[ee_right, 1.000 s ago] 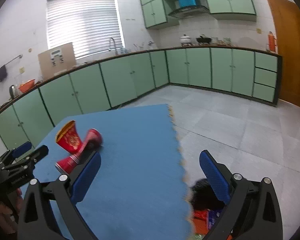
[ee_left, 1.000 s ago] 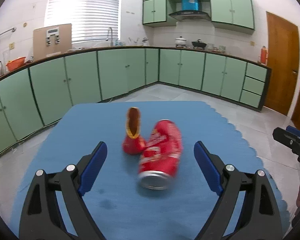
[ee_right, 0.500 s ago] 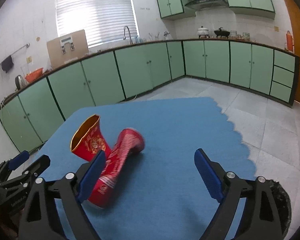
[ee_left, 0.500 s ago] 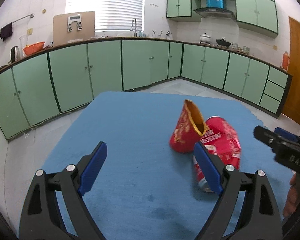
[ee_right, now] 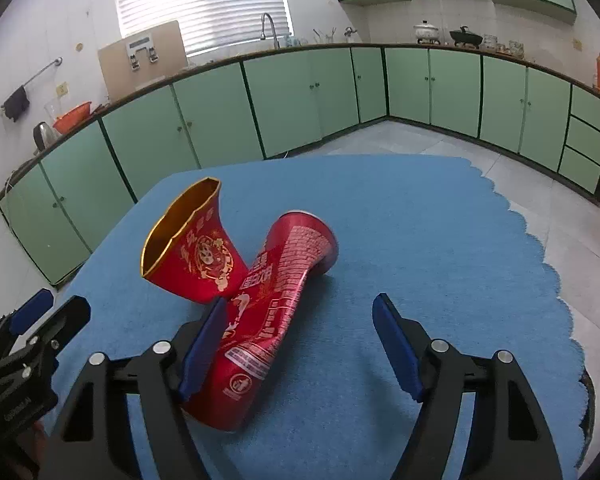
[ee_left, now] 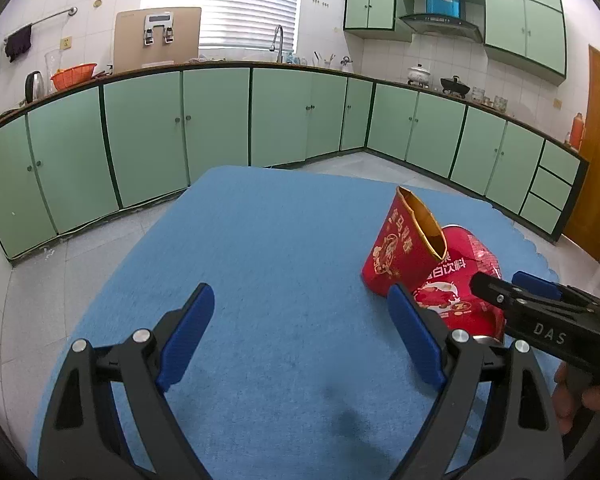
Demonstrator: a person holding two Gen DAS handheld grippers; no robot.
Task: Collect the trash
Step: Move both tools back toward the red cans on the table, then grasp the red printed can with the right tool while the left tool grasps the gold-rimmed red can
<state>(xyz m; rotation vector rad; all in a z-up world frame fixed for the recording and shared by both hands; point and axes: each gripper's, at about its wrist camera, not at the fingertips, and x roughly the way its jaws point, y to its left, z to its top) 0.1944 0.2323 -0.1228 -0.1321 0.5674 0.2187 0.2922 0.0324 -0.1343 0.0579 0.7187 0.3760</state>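
Observation:
A crushed red drink can (ee_right: 268, 304) lies on its side on the blue mat (ee_right: 420, 240). A red paper cup with a gold inside (ee_right: 196, 248) leans against it on the left. My right gripper (ee_right: 300, 344) is open, its left finger beside the can's near end. My left gripper (ee_left: 300, 336) is open and empty over bare mat; the cup (ee_left: 404, 248) and can (ee_left: 460, 280) sit to its right, past its right finger. The right gripper also shows in the left wrist view (ee_left: 540, 312), next to the can.
The mat has a scalloped right edge (ee_right: 548, 264) with tiled floor beyond. Green kitchen cabinets (ee_left: 220, 120) run along the far walls. A dark bin rim (ee_right: 588, 408) shows at the right mat edge in the right wrist view.
The left gripper swung left, so the can and cup shifted to its right. The right gripper moved in from the floor side to the can. Both stayed open.

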